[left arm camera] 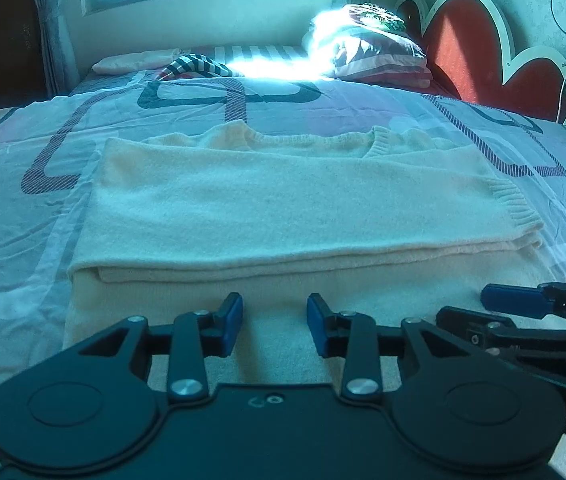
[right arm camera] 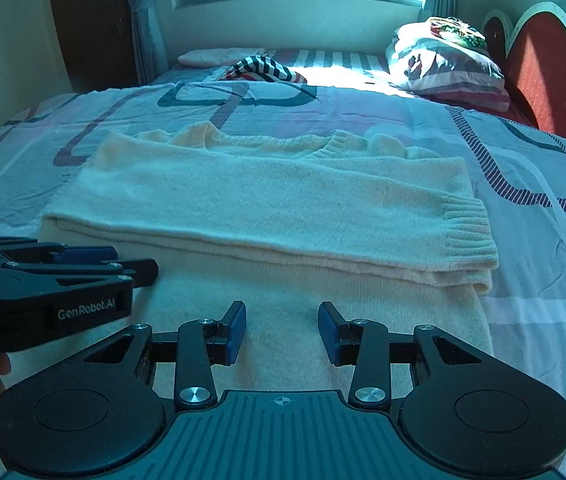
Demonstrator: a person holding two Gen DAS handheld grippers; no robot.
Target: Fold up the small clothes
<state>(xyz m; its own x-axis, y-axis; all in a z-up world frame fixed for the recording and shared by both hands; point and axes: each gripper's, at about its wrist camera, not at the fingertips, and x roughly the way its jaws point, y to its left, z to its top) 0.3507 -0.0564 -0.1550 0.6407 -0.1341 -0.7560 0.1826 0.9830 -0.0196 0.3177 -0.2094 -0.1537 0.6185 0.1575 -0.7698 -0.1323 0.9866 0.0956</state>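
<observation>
A cream knitted sweater (left arm camera: 283, 200) lies flat on the patterned bed (left arm camera: 23, 208), sleeves folded across its body. Left tongs (left arm camera: 274, 326) and right tongs (right arm camera: 282, 332) hover released over its near hem. To fold neatly, pinch both hem corners evenly and lift together.

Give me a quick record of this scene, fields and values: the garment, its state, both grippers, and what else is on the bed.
garment: cream sweater on bedspread
state: sleeves folded across the body, neckline far side
left gripper: open, empty, over near hem
right gripper: open, empty, beside the left
also on bed: pillows, striped cloth
</observation>
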